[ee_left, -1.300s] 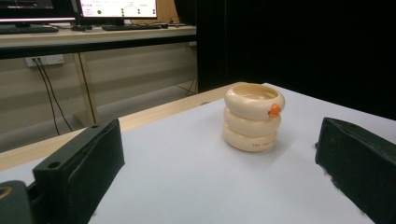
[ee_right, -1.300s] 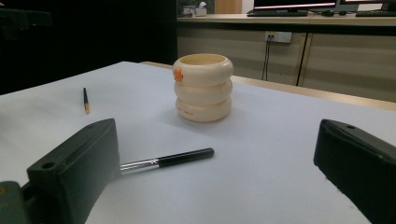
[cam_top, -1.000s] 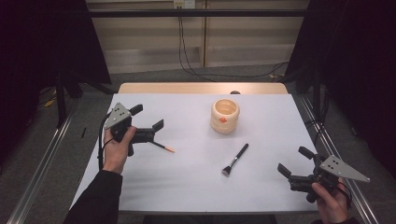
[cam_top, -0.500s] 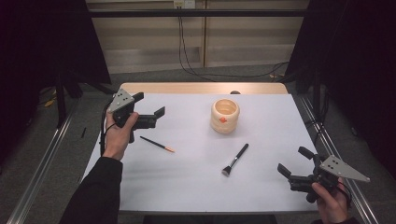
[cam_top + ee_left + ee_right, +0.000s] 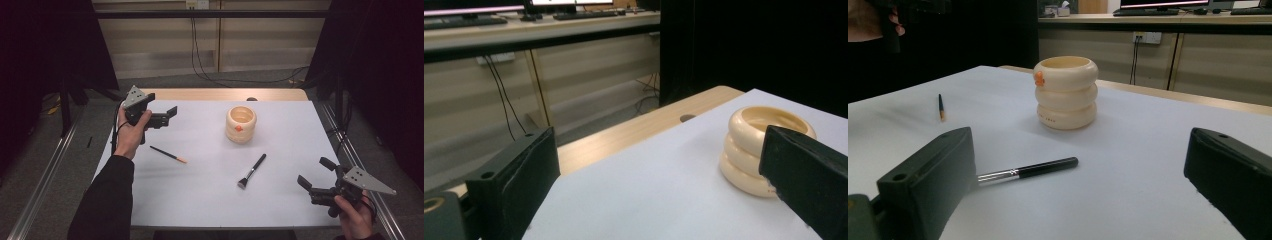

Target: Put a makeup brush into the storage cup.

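Observation:
A cream ribbed cup (image 5: 241, 124) with an orange mark stands upright at the middle back of the white table top (image 5: 200, 195). A black-handled brush (image 5: 251, 171) lies in front of it. A thin dark pencil with an orange tip (image 5: 168, 154) lies to the left. My left gripper (image 5: 170, 116) is held above the table's far left, open and empty, behind the pencil. In its own view the left gripper (image 5: 659, 160) points past the cup (image 5: 759, 145). My right gripper (image 5: 316, 172) rests open at the front right; its view shows the cup (image 5: 1066, 92), brush (image 5: 1028, 171) and pencil (image 5: 941, 107).
A bare wooden strip (image 5: 225, 95) runs along the table's back edge, with cables (image 5: 200, 55) hanging behind it. Metal rails (image 5: 45, 170) flank the table on the floor. Dark curtains stand on both sides.
My left gripper has risen off the table and moved back, away from the pencil, which stays lying where it was. The right gripper has not moved.

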Motion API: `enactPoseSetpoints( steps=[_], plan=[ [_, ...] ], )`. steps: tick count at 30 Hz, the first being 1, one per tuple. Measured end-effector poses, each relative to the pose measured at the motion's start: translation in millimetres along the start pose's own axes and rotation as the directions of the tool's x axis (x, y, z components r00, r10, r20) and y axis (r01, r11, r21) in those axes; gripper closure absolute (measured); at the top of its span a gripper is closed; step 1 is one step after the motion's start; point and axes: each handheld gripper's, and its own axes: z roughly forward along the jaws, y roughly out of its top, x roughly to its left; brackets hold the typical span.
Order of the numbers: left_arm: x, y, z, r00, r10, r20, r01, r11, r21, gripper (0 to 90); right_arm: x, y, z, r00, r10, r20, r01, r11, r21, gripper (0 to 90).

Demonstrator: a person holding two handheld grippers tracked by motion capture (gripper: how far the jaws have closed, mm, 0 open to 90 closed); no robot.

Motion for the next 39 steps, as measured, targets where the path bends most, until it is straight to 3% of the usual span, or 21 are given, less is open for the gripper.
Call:
enactPoseSetpoints(
  steps=[2,5,9,11,17,19,21,22,24,26,27,28,30,31,34,35,37,38,39],
  plan=[
    [0.6,-1.5,0.8,0.9997,0.026,-0.004,-0.026,0.999,0.036,2.6,-0.1,-0.3,-0.2,1.0,-0.003,0.003,0.003,1.0,0.006,0.0],
    [0.2,-2.1,0.9,0.9996,0.029,0.001,-0.029,0.9979,0.058,2.7,-0.1,-0.2,0.0,1.0,-0.003,0.002,0.003,1.0,0.005,0.0],
    [0.5,2.3,1.8,0.997,0.073,0.025,-0.075,0.9909,0.112,4.0,0.7,0.0,0.6,1.0,-0.002,0.005,0.002,1.0,0.005,0.0],
    [0.9,5.0,1.4,0.9959,0.074,0.052,-0.08,0.9886,0.128,4.1,0.6,0.0,0.4,1.0,0.0,0.009,0.0,1.0,0.005,0.0],
    [1.1,0.3,5.3,0.9924,0.092,0.082,-0.109,0.9663,0.233,3.0,0.5,-0.1,0.3,1.0,0.0,0.008,0.0,1.0,0.007,0.0],
    [0.3,-1.6,7.2,0.9908,0.101,0.09,-0.122,0.9543,0.273,2.9,0.1,-0.3,0.6,0.9999,-0.004,0.01,0.004,1.0,0.006,0.0],
    [0.0,-2.1,8.3,0.9902,0.097,0.101,-0.123,0.9468,0.298,2.9,0.2,-0.4,0.8,1.0,-0.004,0.008,0.004,1.0,0.008,0.0],
    [-0.4,-2.2,9.0,0.9888,0.106,0.105,-0.135,0.9352,0.327,3.3,0.3,-0.3,0.5,1.0,-0.003,0.008,0.003,1.0,0.009,0.0],
    [-1.1,-3.5,10.9,0.9881,0.105,0.113,-0.139,0.9234,0.358,3.7,0.3,-0.4,0.7,0.9999,-0.001,0.01,0.001,1.0,0.008,0.0],
    [-1.4,-3.6,13.1,0.9891,0.098,0.11,-0.135,0.9015,0.411,3.8,0.4,-0.5,0.9,1.0,-0.002,0.006,0.002,1.0,0.01,0.0],
    [-1.3,-4.3,14.6,0.9877,0.091,0.127,-0.137,0.8963,0.422,3.8,0.1,-0.7,0.8,1.0,-0.007,0.003,0.006,1.0,0.013,0.0],
    [-1.3,-3.4,15.2,0.9871,0.083,0.137,-0.136,0.8816,0.452,3.8,0.2,-0.8,1.0,1.0,-0.005,0.004,0.005,1.0,0.013,0.0],
    [-3.5,-3.6,17.0,0.9878,0.073,0.137,-0.13,0.8695,0.476,3.8,0.2,-0.7,0.8,1.0,-0.004,0.004,0.004,1.0,0.013,0.0],
    [-2.6,-2.4,16.8,0.9831,0.085,0.162,-0.157,0.8492,0.504,3.8,0.1,-0.7,0.8,1.0,-0.002,0.007,0.002,1.0,0.013,0.0],
    [-2.0,-2.1,17.9,0.9743,0.104,0.2,-0.199,0.8135,0.547,4.0,0.3,-0.9,1.3,1.0,0.0,0.003,0.0,1.0,0.015,0.0],
    [-3.0,-3.4,18.7,0.9745,0.104,0.199,-0.199,0.8085,0.554,4.2,0.4,-0.8,1.3,1.0,-0.001,0.003,0.001,1.0,0.014,0.0],
    [-2.8,-5.6,21.1,0.968,0.118,0.222,-0.23,0.7721,0.593,4.8,0.4,-0.9,1.5,1.0,-0.003,0.002,0.003,1.0,0.016,0.0],
    [-4.7,-8.1,22.6,0.9727,0.112,0.204,-0.213,0.7776,0.592,4.6,0.4,-0.9,1.6,1.0,-0.002,0.0,0.002,1.0,0.016,0.0],
    [-2.9,-8.3,24.0,0.9629,0.121,0.241,-0.248,0.7477,0.616,4.8,0.4,-0.9,1.7,1.0,-0.001,-0.001,0.001,1.0,0.016,0.0]
  ],
)
